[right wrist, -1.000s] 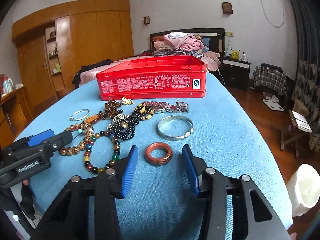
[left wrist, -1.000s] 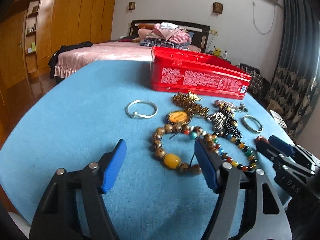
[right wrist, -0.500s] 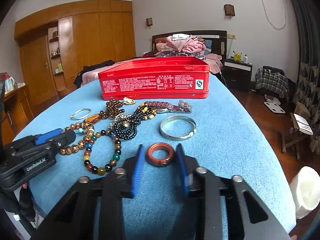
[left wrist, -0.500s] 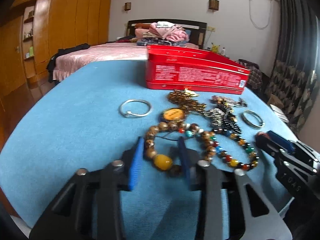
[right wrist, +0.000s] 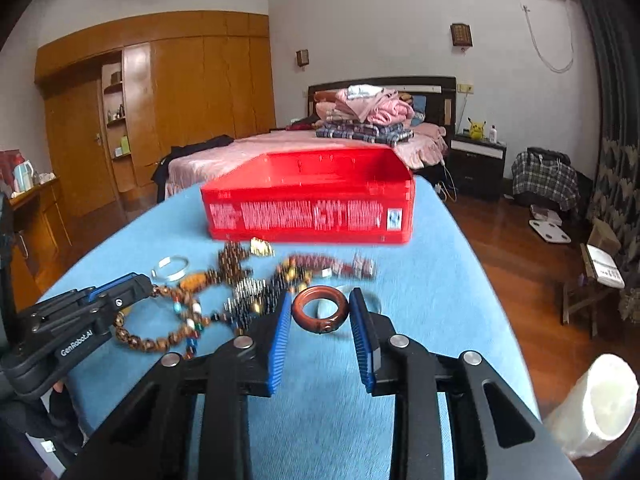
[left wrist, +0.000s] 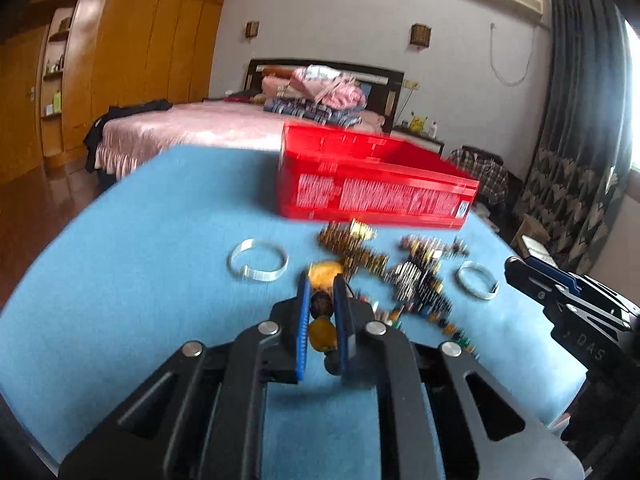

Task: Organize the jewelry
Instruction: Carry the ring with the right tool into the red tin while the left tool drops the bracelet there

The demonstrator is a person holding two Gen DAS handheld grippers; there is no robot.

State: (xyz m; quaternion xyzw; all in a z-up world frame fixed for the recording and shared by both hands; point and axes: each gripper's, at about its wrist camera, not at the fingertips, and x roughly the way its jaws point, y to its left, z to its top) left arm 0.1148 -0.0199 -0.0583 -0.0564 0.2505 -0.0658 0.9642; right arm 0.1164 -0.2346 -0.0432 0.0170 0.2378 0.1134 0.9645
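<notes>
The left gripper [left wrist: 322, 312] is nearly closed, its blue fingers [left wrist: 303, 328] pinching the brown-and-amber bead bracelet [left wrist: 322, 334] between them, while the right gripper [right wrist: 320, 320] clamps the reddish-brown ring [right wrist: 320, 309] flat between half-open fingers [right wrist: 362, 332], with the red box [right wrist: 310, 210] beyond both fingertips.

Lit by soft, even daylight, brightest at the window [left wrist: 632, 112] on the far right of the left wrist view, blown out to white there. Marked by strong motion blur across the scattered jewelry [left wrist: 408, 280] and the print on the red tin [right wrist: 308, 212], streaked and unreadable in both views. Kept sharper on each camera's own gripper frame. Bent by fisheye distortion, with walls and table edge [right wrist: 484, 264] curved and corners vignetted to black. Cast with only faint, diffuse shadows.
</notes>
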